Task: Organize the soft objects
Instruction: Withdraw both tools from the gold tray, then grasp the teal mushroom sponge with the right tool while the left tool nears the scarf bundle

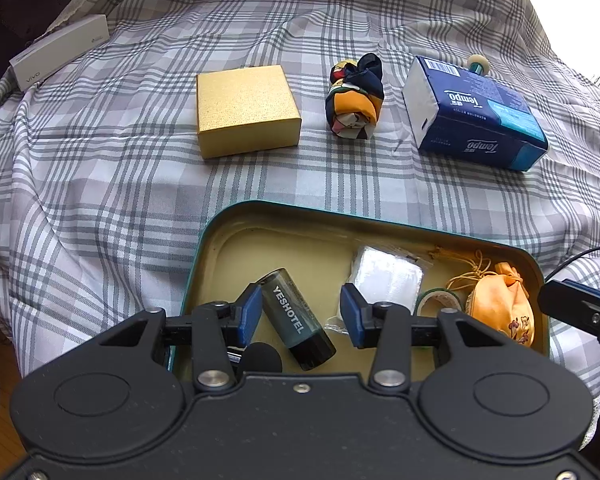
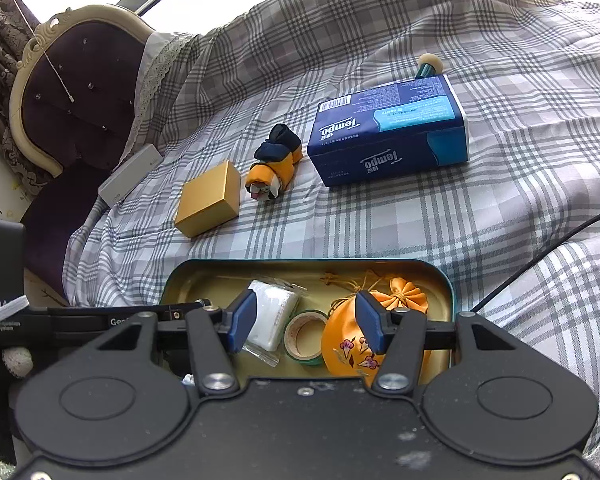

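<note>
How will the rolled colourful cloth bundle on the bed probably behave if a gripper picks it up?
The rolled cloth bundle is soft fabric, so it will probably squash between the pads rather than resist. Its dark loose end may flop or unroll if gripped there. It looks light, and on the plaid bedsheet it seems unlikely to roll far.

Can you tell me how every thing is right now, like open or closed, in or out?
Tin: open, no lid on.
Pouch: in tin, drawstring shut.
Tape: in tin, flat.
Bottle: in tin, lying down.
Gold box: closed, on bed.
Scarf: rolled up, on bed.
Tissue pack: on bed.
Left gripper: open.
Right gripper: open.
</note>
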The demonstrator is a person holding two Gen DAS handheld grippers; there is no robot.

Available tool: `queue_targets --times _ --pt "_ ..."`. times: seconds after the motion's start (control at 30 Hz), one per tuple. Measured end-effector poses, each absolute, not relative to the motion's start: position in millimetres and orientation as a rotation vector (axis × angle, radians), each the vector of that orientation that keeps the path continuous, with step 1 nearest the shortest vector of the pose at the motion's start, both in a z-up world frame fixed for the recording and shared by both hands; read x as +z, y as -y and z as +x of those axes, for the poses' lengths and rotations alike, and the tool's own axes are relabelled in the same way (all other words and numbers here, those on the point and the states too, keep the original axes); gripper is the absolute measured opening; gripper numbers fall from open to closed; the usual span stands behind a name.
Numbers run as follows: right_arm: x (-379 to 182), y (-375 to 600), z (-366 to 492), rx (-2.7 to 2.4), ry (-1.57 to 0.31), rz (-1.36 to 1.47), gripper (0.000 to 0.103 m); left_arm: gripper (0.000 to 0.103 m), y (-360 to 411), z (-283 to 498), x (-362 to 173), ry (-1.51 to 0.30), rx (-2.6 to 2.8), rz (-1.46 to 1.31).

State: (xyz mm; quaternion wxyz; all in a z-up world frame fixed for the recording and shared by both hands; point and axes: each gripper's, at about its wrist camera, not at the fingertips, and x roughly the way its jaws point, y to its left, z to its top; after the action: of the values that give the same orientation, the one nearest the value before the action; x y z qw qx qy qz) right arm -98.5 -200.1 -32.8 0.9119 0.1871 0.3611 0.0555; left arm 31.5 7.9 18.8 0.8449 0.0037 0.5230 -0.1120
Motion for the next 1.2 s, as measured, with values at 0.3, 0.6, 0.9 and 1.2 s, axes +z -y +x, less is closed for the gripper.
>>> queue_targets --times 0.3,0.6,0.9,1.2 --pt "-30.7 204.4 -89.6 0.097 -0.734 0.375 0.054 0.044 0.0 40.4 23.9 -1.083 -0.251 0.035" --pt "-15.7 217.5 -66.0 0.068 -0.672 0.343 0.054 0.044 8.7 58.5 33.9 -1.05 -0.262 0.056" --pt "0.7 210.2 -27.5 0.1 -0.615 0.263 0.054 0.044 5.2 85.3 43.3 -1.024 -0.239 0.022" --pt "19.7 220.0 28.3 0.046 -0.556 0.237 0.054 0.044 5.1 112.7 49.9 -1.001 -0.231 0.003"
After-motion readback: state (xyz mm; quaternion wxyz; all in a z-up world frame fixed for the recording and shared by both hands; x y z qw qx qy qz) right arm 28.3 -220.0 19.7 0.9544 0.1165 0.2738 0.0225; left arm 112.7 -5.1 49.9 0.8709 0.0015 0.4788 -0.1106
